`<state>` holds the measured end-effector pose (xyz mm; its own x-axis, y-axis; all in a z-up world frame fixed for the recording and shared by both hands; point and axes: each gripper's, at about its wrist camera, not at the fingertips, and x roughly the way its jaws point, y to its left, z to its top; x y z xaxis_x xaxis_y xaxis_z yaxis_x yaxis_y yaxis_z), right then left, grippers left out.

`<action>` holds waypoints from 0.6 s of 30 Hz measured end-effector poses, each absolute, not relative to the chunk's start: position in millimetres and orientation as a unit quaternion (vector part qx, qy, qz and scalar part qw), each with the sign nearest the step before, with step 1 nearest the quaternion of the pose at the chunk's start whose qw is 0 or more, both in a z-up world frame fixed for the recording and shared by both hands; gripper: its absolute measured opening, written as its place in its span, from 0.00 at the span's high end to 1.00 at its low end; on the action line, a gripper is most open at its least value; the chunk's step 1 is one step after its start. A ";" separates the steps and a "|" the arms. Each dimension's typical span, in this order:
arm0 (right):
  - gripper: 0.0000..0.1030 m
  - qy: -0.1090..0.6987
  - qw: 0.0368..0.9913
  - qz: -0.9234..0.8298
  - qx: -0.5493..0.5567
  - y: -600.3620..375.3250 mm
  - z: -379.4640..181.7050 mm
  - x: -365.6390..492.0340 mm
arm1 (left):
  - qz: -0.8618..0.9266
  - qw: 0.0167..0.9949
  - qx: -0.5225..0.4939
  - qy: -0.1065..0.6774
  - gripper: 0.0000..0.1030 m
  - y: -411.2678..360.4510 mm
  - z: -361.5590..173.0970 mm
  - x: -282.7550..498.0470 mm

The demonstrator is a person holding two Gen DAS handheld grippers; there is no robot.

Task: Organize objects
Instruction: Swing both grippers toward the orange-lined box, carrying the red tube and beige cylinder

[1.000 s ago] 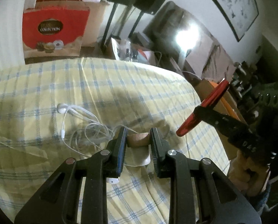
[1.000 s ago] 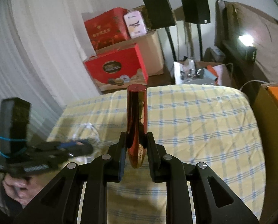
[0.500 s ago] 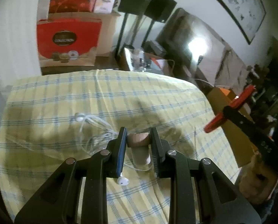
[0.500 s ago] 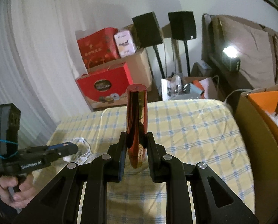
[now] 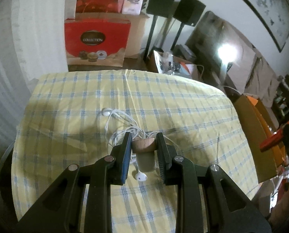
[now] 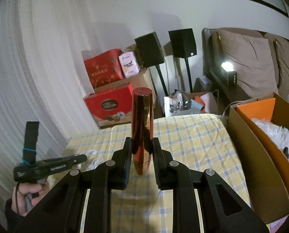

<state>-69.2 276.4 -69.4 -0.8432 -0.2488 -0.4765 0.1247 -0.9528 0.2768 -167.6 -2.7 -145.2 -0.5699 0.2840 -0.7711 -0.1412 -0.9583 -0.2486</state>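
Observation:
My left gripper point(image 5: 144, 138) is shut on a small bottle's wooden cap point(image 5: 144, 145); its pale body hangs just above the yellow checked tablecloth point(image 5: 163, 101). White wired earphones point(image 5: 123, 128) lie tangled under it, with one earbud point(image 5: 141, 177) between the fingers' bases. My right gripper point(image 6: 141, 147) is shut on a glossy red cosmetic tube point(image 6: 142, 116), held upright above the table's near edge. From the left wrist view that red tube point(image 5: 268, 142) shows at the far right. The left gripper point(image 6: 51, 165) and the hand holding it appear low left in the right wrist view.
A cardboard box point(image 6: 247, 155) with an orange liner and something white and fluffy point(image 6: 272, 134) stands right of the table. Behind the table are red gift bags point(image 5: 95, 42), two black speakers on stands point(image 6: 150, 50), an open bag of clutter point(image 6: 183, 103) and a bed with a lit lamp point(image 6: 228, 66).
The right gripper has risen and drawn back toward the right with the red tube. The left gripper has lifted a little and tilted up, still holding the bottle over the earphones.

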 end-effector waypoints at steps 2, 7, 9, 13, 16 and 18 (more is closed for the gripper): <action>0.81 -0.105 0.115 -0.951 0.267 273.6 -67.5 -63.8 | 0.888 0.107 -0.440 -0.074 0.78 0.2 -139.5 -160.0; 0.81 -0.056 0.133 -0.954 0.264 286.8 -62.7 -39.1 | 0.894 0.091 -0.429 -0.090 0.78 2.2 -132.2 -145.8; 0.81 -0.056 0.132 -0.954 0.262 302.6 -63.7 -30.7 | 0.892 0.083 -0.434 -0.093 0.78 4.8 -135.0 -144.4; 0.81 -0.079 0.108 -0.957 0.259 335.8 -70.7 -21.7 | 0.893 0.069 -0.436 -0.088 0.78 6.1 -129.7 -145.3; 0.81 -0.088 0.108 -0.957 0.254 348.0 -59.2 -14.9 | 0.907 0.048 -0.409 -0.089 0.78 -0.7 -110.6 -137.7; 0.81 -0.081 0.108 -0.962 0.236 350.3 -45.6 -5.2 | 0.916 0.038 -0.390 -0.090 0.78 -4.8 -96.9 -129.7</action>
